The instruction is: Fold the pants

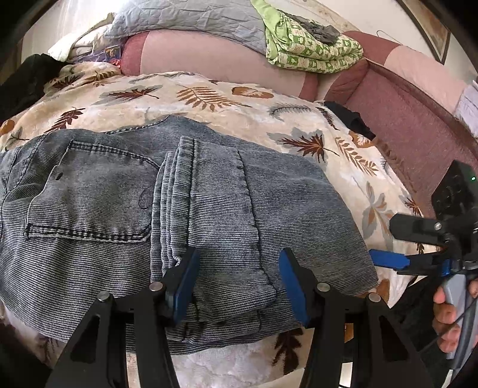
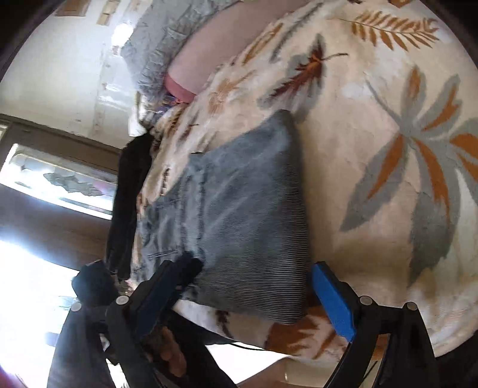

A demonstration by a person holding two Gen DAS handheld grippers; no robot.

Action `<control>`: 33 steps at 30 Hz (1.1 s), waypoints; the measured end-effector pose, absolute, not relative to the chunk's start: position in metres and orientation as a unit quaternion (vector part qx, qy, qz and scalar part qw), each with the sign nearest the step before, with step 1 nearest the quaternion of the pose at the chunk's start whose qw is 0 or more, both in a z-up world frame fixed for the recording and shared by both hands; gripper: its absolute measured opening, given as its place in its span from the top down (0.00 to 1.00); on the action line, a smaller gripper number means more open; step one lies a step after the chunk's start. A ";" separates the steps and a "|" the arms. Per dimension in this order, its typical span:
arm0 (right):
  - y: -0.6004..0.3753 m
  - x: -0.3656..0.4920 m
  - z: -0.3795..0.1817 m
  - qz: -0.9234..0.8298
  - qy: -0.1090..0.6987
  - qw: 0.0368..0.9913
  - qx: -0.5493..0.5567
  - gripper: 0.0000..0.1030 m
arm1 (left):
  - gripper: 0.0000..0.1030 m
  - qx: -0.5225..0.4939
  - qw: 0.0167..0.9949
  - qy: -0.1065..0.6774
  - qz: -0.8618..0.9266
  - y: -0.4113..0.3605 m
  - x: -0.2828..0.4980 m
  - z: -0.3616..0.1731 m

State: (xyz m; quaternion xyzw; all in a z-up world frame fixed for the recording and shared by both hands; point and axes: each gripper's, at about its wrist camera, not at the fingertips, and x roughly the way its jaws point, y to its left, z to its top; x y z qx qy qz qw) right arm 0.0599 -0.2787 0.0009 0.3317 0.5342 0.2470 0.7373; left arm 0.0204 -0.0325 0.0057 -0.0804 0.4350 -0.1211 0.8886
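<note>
Grey-blue denim pants (image 1: 167, 215) lie folded on a cream leaf-print blanket (image 1: 209, 104), back pocket at the left, leg hems stacked across the middle. My left gripper (image 1: 239, 268) is open, its blue pads either side of the folded near edge, just above the cloth. My right gripper (image 2: 257, 280) is open and tilted on its side, straddling the right end of the folded pants (image 2: 239, 209). In the left wrist view the right gripper (image 1: 388, 259) shows at the pants' right edge, held by a hand.
A pink sofa back (image 1: 209, 53) carries a grey quilt (image 1: 191, 18) and a green patterned blanket (image 1: 310, 50). Dark clothes lie at the far left (image 1: 27, 80) and at the blanket's right edge (image 1: 352, 119). A window and wall (image 2: 59, 179) stand beyond.
</note>
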 end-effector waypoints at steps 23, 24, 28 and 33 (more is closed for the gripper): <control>-0.265 0.057 -0.008 0.180 0.576 0.778 0.175 0.81 | 0.26 -0.096 0.926 0.355 -0.081 -0.014 0.026 0.073; -0.263 0.057 -0.006 0.179 0.576 0.780 0.165 0.82 | 0.25 -0.094 0.923 0.367 -0.074 -0.014 0.036 0.069; -0.261 0.060 -0.001 0.182 0.588 0.775 0.147 0.79 | 0.25 -0.042 0.871 0.489 -0.013 -0.012 0.081 0.000; -0.279 0.086 0.028 0.159 0.568 0.790 0.168 0.70 | 0.23 -0.014 0.897 0.443 -0.016 -0.017 0.073 0.000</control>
